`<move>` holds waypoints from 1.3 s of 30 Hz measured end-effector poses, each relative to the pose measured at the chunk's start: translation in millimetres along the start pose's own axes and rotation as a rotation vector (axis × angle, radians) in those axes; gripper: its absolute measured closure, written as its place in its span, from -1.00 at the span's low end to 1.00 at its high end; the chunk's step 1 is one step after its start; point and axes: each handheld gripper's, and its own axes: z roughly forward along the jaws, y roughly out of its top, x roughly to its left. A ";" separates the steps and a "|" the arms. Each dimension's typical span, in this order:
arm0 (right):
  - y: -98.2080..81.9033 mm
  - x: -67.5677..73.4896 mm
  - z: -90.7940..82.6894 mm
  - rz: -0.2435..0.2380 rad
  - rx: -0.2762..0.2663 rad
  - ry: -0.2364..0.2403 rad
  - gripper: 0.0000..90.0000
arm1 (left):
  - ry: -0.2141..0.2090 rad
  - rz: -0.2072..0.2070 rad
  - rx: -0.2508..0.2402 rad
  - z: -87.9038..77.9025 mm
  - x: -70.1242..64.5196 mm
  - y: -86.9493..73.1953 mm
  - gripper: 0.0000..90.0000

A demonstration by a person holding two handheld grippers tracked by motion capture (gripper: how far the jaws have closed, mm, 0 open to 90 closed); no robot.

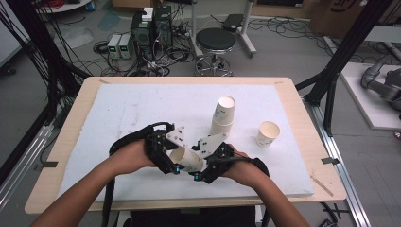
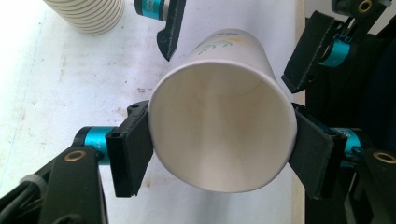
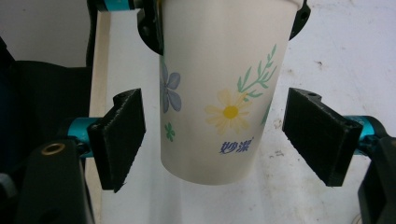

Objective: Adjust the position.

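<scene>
A white paper cup [image 1: 188, 160] printed with flowers lies on its side in the air just above the white foam board [image 1: 142, 104], near the front middle. My left gripper [image 1: 174, 160] is shut on it near the rim; in the left gripper view its pads [image 2: 133, 151] press both sides of the cup [image 2: 224, 116], whose mouth faces the camera. My right gripper [image 1: 202, 168] stands open around the base end. In the right gripper view the cup [image 3: 215, 70] hangs between the pads [image 3: 122, 135] with a gap on each side.
A stack of paper cups [image 1: 223, 116] stands upright behind the grippers, also seen in the left gripper view [image 2: 88, 16]. A single cup [image 1: 268, 134] stands to the right. The board lies on a wooden table [image 1: 71, 142]; a stool [image 1: 215, 42] stands beyond.
</scene>
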 end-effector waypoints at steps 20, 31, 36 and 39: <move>3.0 0.1 16.2 0.005 0.055 0.003 -0.24 | 0.019 -0.001 0.036 6.5 -2.8 6.4 -0.36; -2.7 -0.2 16.0 0.030 0.034 -0.007 -0.22 | 0.011 -0.037 -0.105 4.0 -1.8 -2.6 -0.47; -12.1 -2.8 9.3 0.059 0.006 -0.011 -0.21 | -0.001 -0.051 -0.226 -4.5 -0.5 -14.0 -0.56; -19.3 -4.6 2.4 0.089 -0.022 -0.012 -0.21 | 0.007 -0.086 -0.293 -8.8 0.0 -23.9 -0.58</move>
